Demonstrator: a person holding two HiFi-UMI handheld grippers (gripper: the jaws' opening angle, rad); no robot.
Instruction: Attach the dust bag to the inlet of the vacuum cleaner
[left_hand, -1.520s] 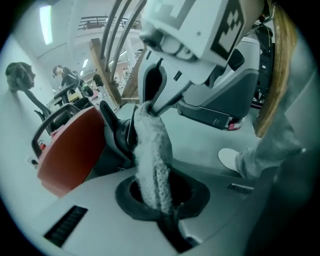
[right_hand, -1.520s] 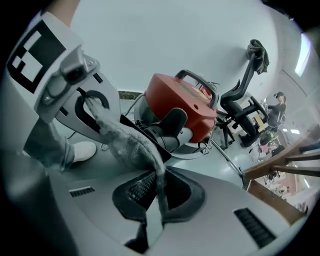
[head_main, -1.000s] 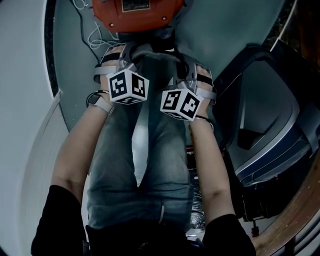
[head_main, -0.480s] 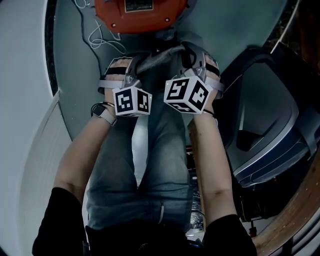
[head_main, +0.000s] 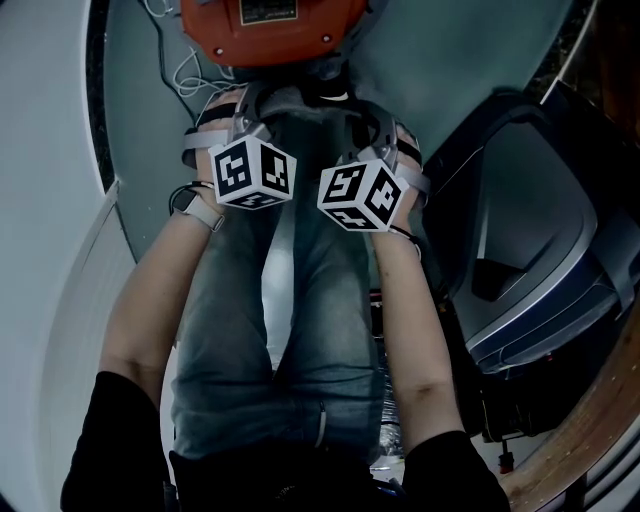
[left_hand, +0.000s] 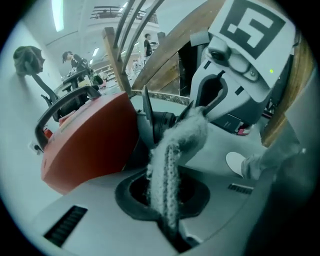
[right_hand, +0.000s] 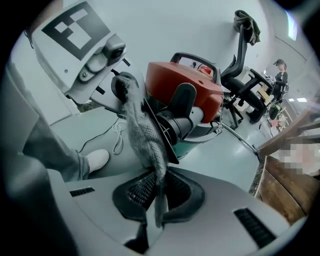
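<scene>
grey-green floor (head_main: 140, 130) lies under me. the dust bag (right_hand: 142, 135), grey knobbly cloth, runs between my two grippers, just in front of the black inlet (right_hand: 177, 122) of the red vacuum cleaner (head_main: 265, 30); i cannot tell whether they touch. my left hand-held gripper (left_hand: 167, 215) is clenched on one edge of the bag, my right hand-held gripper (right_hand: 155, 210) on the other. the label (head_main: 268, 10) on the vacuum cleaner is too small to read. only the gripper views show office chairs (right_hand: 245, 75), wooden panelling (left_hand: 160, 70) and distant people (left_hand: 72, 60). a white cable (head_main: 185, 70) lies nearby.
</scene>
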